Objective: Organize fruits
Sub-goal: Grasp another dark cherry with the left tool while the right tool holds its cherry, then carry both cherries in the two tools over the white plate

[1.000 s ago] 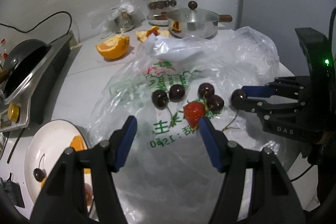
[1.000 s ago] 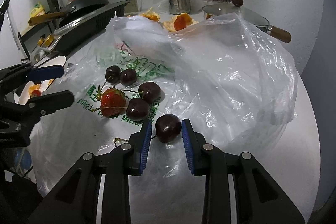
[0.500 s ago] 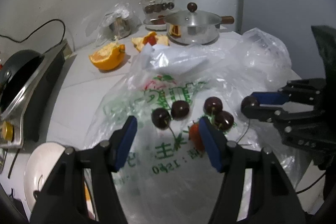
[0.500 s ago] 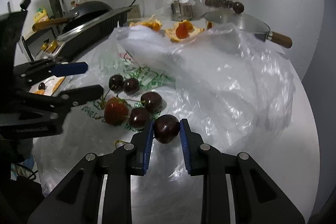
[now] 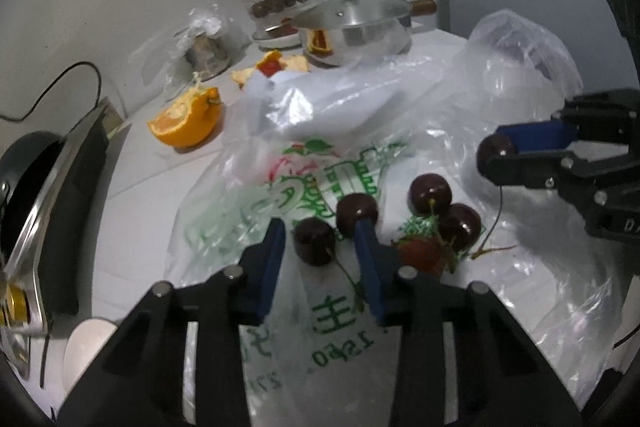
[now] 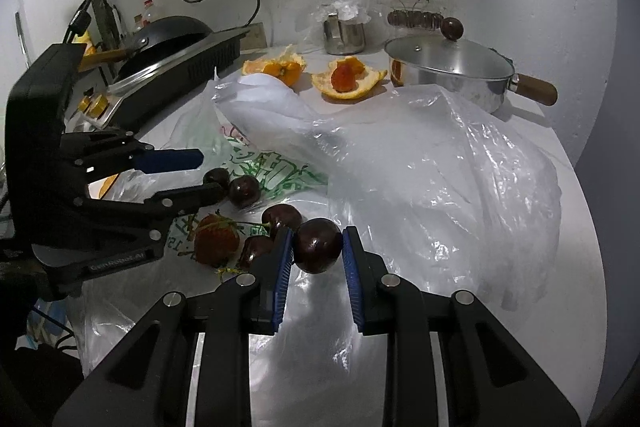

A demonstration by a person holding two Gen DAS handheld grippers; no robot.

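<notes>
While the left gripper is closing its jaws, one dark cherry sits between them on the plastic bag, and the pads do not press it yet: a gap shows on both sides. To do this step well, I think the jaws should close slowly and stay centred on the fruit, because the second cherry lies just beside the far pad and can be pushed or caught. The stem trails toward the camera, so it is better to pinch the round body and not the stem. The bag is thin and slippery; a lift straight up should keep the film from coming with it.

Further right, two more cherries and a strawberry lie close together on the bag. The right gripper is clamped on its own cherry, with both blue pads touching the skin. It holds the fruit above the bag, and I judge a soft grip is enough, since the skin bruises easily.

A white plate shows partly at the lower left edge of the left view; it may be the place for the fruit, but I cannot tell.

For writing, the bag carries green print with Chinese characters; one reads "主", and digits like "1590" appear upside down. The right gripper body shows pale letters, too cut off to read.
</notes>
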